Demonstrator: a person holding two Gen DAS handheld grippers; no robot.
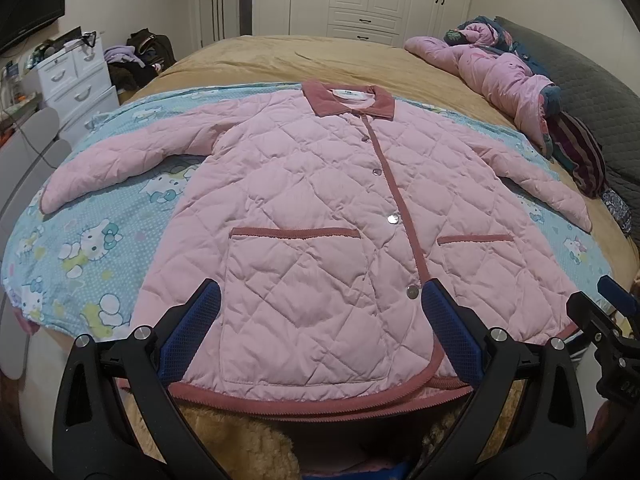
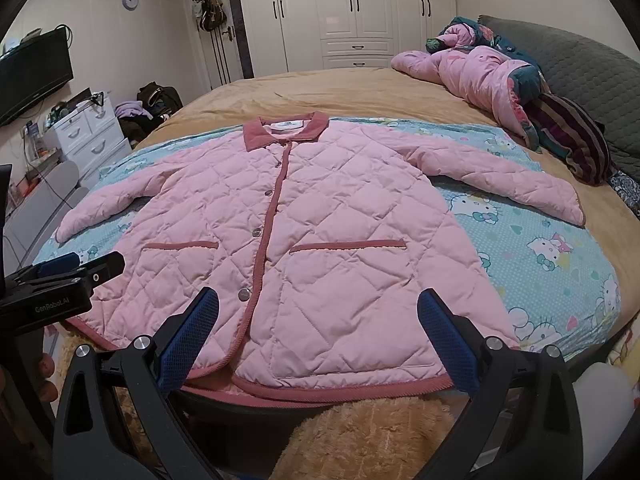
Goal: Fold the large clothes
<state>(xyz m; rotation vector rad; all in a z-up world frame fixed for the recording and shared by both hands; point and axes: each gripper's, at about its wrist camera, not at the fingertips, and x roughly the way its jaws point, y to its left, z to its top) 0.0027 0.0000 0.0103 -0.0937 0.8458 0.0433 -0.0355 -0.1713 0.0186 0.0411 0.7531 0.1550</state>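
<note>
A pink quilted jacket (image 1: 320,208) (image 2: 304,232) with a dark pink collar, trim and two pockets lies flat, front up and buttoned, on a blue cartoon-print sheet (image 1: 88,248) (image 2: 540,248). Both sleeves are spread out to the sides. My left gripper (image 1: 320,300) hovers open over the hem at the jacket's left half, nothing between its blue-padded fingers. My right gripper (image 2: 318,308) hovers open over the hem at the right half, also holding nothing. The right gripper (image 1: 612,312) shows at the right edge of the left wrist view, and the left gripper (image 2: 72,268) at the left edge of the right wrist view.
The sheet lies on a tan-covered bed (image 1: 280,56). A heap of pink and dark clothes (image 1: 504,76) (image 2: 500,80) lies by the grey headboard (image 2: 580,72). White drawers (image 1: 76,76) and a TV (image 2: 32,76) stand at the left, wardrobes (image 2: 352,12) behind. A fuzzy tan cloth (image 2: 360,440) sits below the hem.
</note>
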